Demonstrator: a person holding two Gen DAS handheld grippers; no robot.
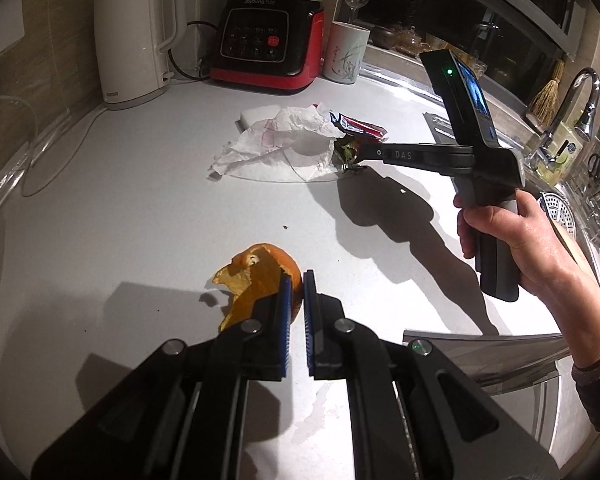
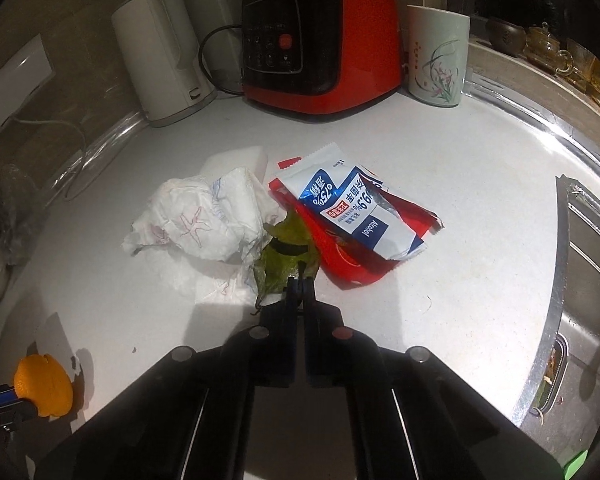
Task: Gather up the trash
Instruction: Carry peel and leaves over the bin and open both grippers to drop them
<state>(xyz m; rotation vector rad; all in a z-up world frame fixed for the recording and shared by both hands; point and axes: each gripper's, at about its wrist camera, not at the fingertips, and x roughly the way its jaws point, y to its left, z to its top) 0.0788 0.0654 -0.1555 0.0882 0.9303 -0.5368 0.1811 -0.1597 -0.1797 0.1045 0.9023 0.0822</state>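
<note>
Your left claw point(image 1: 296, 276) pinches the orange peel point(image 1: 260, 280) on the bench point(image 1: 140, 220), while your right claw point(image 2: 301, 280) is clamped on the wilted leaf point(image 2: 284, 256) beside the crumpled tissue point(image 2: 204, 220).

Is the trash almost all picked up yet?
Not yet, nothing looks cleared away. In hand: the left hand-held gripper is closed on the orange peel, and the right hand-held gripper pinches the wilted leaf. Left on the counter: the crumpled tissue, the alcohol wipe packet and the red wrapper under it.
</note>
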